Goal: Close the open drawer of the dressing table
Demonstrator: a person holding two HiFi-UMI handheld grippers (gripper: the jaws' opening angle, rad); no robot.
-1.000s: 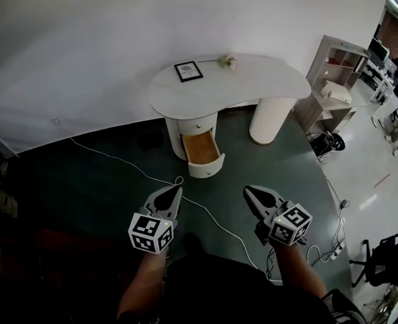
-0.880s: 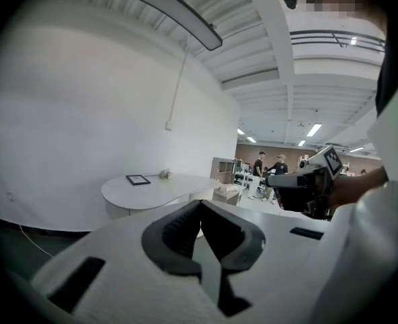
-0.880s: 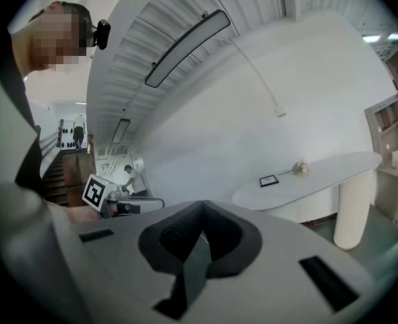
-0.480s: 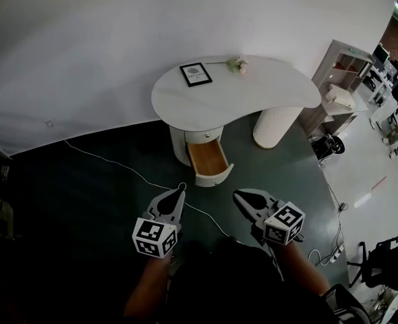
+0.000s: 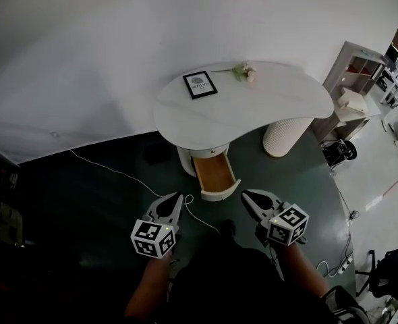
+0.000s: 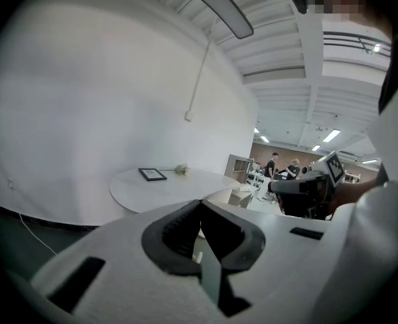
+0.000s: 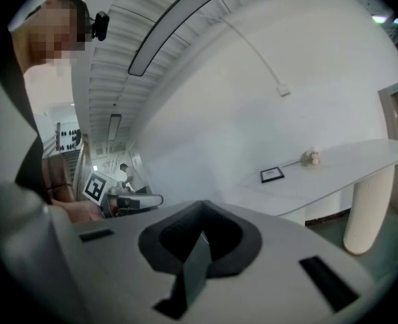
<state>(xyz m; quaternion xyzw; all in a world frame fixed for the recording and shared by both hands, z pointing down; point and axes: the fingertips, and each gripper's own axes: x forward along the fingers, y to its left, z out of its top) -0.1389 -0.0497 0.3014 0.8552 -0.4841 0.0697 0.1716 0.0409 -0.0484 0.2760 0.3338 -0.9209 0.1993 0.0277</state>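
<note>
Wooden drawer: stood open under white dressing table, near ahead.
My left gripper: jaws together, empty.
My right gripper: likewise, seemingly.
Method: I judged a square push on its front best.

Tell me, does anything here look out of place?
Yes: the drawer under the table stands pulled out, showing its wooden inside. A white cable also trails loose across the dark floor. Nothing looks spilled or broken.
</note>
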